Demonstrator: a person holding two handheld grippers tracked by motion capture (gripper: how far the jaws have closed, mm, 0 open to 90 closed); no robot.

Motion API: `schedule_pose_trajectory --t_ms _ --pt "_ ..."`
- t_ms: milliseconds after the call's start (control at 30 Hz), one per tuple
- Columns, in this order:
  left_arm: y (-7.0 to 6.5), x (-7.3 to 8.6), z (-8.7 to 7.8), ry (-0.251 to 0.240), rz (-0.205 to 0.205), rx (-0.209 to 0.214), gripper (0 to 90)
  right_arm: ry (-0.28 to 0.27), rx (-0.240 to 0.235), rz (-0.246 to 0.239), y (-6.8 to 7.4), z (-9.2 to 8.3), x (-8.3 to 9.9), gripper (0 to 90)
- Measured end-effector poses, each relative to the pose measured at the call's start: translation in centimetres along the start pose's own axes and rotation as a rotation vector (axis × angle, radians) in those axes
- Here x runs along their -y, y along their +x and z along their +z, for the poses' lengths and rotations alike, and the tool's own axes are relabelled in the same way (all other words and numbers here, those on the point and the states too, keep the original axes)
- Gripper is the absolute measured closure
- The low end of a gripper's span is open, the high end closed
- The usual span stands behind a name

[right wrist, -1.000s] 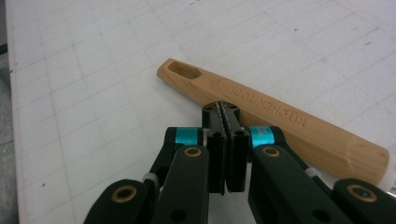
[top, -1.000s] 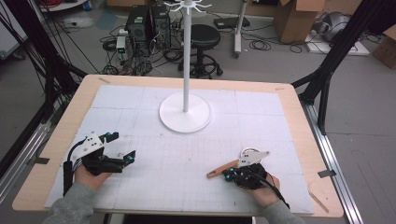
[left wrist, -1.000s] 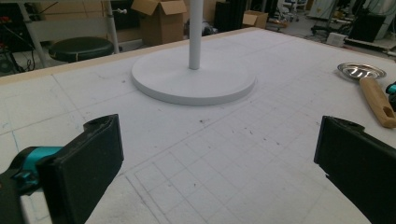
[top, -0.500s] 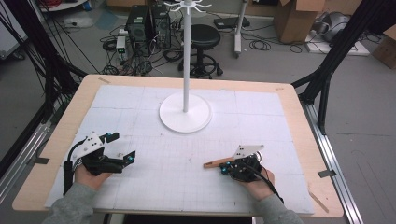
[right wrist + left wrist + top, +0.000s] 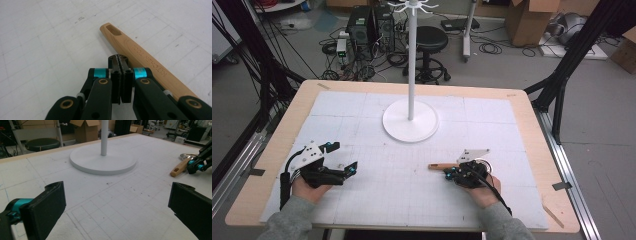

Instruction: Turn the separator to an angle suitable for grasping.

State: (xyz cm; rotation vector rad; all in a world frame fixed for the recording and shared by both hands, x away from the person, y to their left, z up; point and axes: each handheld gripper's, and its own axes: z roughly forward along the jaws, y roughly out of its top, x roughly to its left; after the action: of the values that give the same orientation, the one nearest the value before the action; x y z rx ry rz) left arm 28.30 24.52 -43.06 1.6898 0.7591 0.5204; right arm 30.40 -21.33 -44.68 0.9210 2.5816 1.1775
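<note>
One pale wooden handle; slotted end.

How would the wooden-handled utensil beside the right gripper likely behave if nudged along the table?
The wooden handle looks rigid and flat-sided, so it would probably slide rather than roll. Lying flat on the table, it seems unlikely to tip, and probably light.
</note>
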Motion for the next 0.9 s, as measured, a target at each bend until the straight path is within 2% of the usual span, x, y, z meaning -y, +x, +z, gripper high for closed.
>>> schedule_pose_trajectory --t_ms 267,500,733,900 --pt "0.0 0.0 0.0 0.000 0.002 0.000 1.8 -0.009 0.032 0.009 -0.2 0.8 -0.8 90.0" --pt "0.0 0.0 0.0 -0.001 0.001 0.001 1.8 -0.006 0.041 0.019 -0.5 1.3 -1.2 90.0" --pt "0.0 0.0 0.0 -0.003 -0.003 0.000 1.8 -0.007 0.037 0.037 -0.9 1.6 -1.6 89.9" --pt "0.0 0.0 0.0 -0.001 0.001 0.002 1.8 -0.005 0.036 0.027 -1.0 1.6 -1.7 89.9"
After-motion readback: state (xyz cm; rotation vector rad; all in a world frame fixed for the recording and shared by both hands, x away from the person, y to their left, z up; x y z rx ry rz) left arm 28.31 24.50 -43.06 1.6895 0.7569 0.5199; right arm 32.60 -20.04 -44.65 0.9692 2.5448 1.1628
